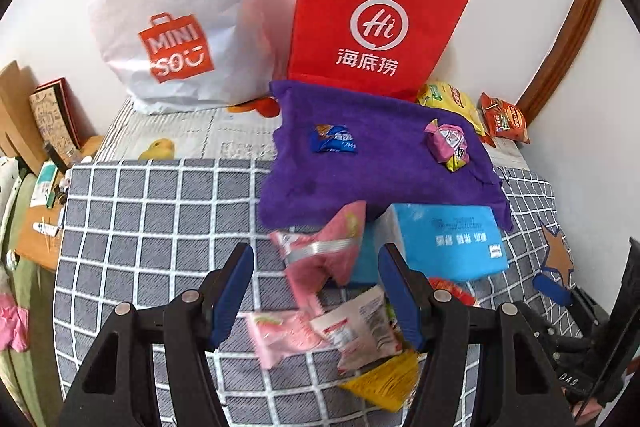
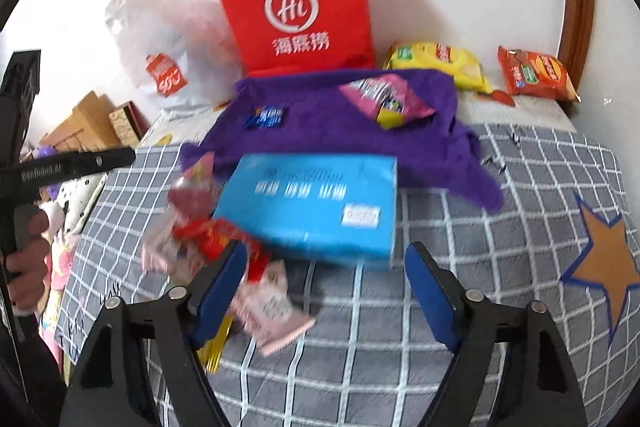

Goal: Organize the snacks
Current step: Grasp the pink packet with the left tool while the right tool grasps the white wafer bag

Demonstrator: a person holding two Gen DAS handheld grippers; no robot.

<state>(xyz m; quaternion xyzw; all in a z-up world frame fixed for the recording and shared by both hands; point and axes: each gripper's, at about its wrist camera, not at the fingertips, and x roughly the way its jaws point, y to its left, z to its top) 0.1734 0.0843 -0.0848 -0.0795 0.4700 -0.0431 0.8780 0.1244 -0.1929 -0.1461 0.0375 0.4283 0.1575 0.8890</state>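
Against the near-left edge of the blue box point(image 1: 448, 243), the loose heap of pink snack packets point(image 1: 320, 291) lies directly ahead of the left gripper point(image 1: 316, 291), whose jaws stand spread and empty around it. From the right gripper point(image 2: 326, 291), equally spread and empty, the heap lies off to the left. Judgement: the left gripper is nearer.

My left gripper point(image 1: 316, 291) has black angular arms with round silver screws and blue pads point(image 1: 234, 293) lining the jaws' inner faces. My right gripper point(image 2: 324, 291) looks identical. Behind its jaws, white lettering marks a black bar point(image 2: 68, 167) above bare-skinned fingers point(image 2: 26, 267).
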